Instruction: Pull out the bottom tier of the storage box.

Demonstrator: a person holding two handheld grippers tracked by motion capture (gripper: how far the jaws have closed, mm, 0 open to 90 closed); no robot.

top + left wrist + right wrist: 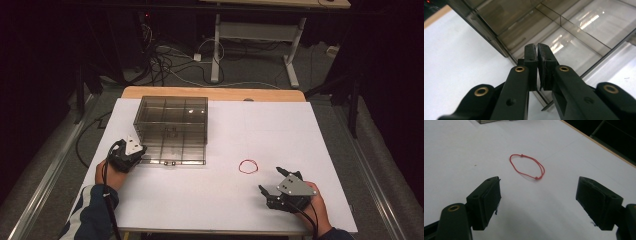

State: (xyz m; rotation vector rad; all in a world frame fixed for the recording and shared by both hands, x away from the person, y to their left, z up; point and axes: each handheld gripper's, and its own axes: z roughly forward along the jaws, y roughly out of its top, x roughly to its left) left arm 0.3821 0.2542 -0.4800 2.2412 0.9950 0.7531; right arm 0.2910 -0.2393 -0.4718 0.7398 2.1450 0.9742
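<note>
My high view looks forward and down over the whole table (220,200), far enough back to take in the floor and a desk beyond. My left gripper view rides low and very close to the box (584,32), looking along its jaws into the clear compartments; the high view shares that box (172,127). My right gripper view sits just above the tabletop, facing the red loop (527,166) from near; the high view shares the loop (248,166).
</note>
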